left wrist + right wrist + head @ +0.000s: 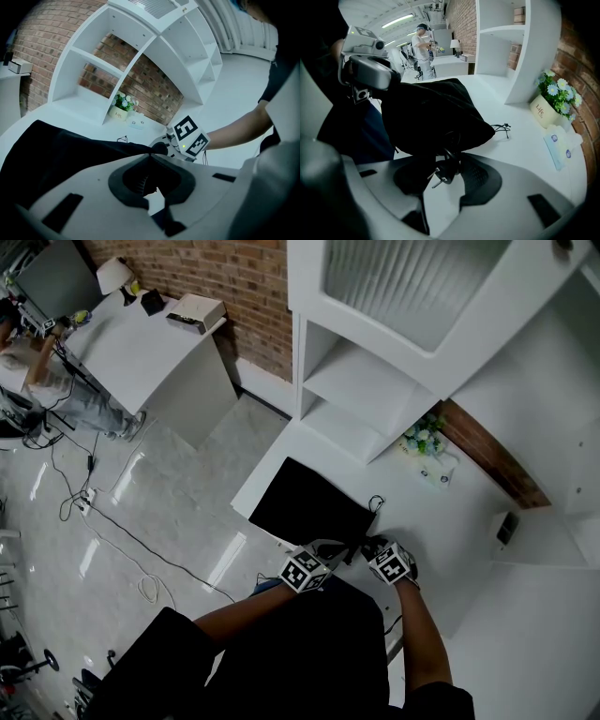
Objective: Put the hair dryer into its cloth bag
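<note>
Left gripper (151,155): claw is pressed together, with the mouth hem of the black cloth bag (305,502) pinched in it. The bag is laid at the left front corner of the white countertop (450,521), bulged, mouth turned toward the front edge. No hair dryer body is seen in any view; it is judged to be inside the bag already. Only the cord (451,154) and its two-pin plug (442,171) are left sticking out of the mouth.

Right gripper (445,180): claw is spread, with the plug hung in the gap; no pad is seen pressed on it. A drawstring (502,127) is trailed on the countertop just right of the bag. A flower pot (547,108) is set well apart, toward the back right.

Handling, as judged: the cloth is limp and collapses when released, so the mouth hem is best kept pinched. The plug is small, hard and likely slippery, and is better taken across its body, not the pins. The cord is springy and is likely to push back out.
</note>
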`<action>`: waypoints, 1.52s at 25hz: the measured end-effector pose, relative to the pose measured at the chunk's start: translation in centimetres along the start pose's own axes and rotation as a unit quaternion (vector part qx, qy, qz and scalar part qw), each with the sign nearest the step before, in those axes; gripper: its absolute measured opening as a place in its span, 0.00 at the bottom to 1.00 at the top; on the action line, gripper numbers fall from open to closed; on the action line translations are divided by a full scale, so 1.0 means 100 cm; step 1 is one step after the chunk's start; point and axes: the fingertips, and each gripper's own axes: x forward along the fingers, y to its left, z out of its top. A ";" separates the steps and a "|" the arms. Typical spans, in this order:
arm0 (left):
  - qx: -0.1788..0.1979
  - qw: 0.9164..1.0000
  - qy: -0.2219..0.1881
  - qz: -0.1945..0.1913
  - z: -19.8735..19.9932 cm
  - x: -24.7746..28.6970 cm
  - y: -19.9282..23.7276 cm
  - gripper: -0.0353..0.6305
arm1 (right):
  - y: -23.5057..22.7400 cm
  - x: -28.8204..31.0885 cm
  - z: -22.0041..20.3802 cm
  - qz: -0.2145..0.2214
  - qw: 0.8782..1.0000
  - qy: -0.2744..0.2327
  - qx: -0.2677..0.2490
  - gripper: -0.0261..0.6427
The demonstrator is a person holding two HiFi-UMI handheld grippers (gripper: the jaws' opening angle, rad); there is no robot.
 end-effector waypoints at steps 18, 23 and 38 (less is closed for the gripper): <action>-0.004 1.000 0.001 0.005 0.000 -0.005 0.010 0.09 | 0.008 0.030 0.010 0.002 0.999 -0.022 0.037 0.31; -0.008 1.000 0.000 0.006 0.003 -0.006 0.013 0.09 | 0.001 0.022 0.010 -0.010 0.998 -0.031 0.056 0.42; -0.005 1.000 0.000 -0.014 0.005 -0.002 0.009 0.09 | 0.011 0.011 0.002 0.006 0.998 -0.040 0.043 0.30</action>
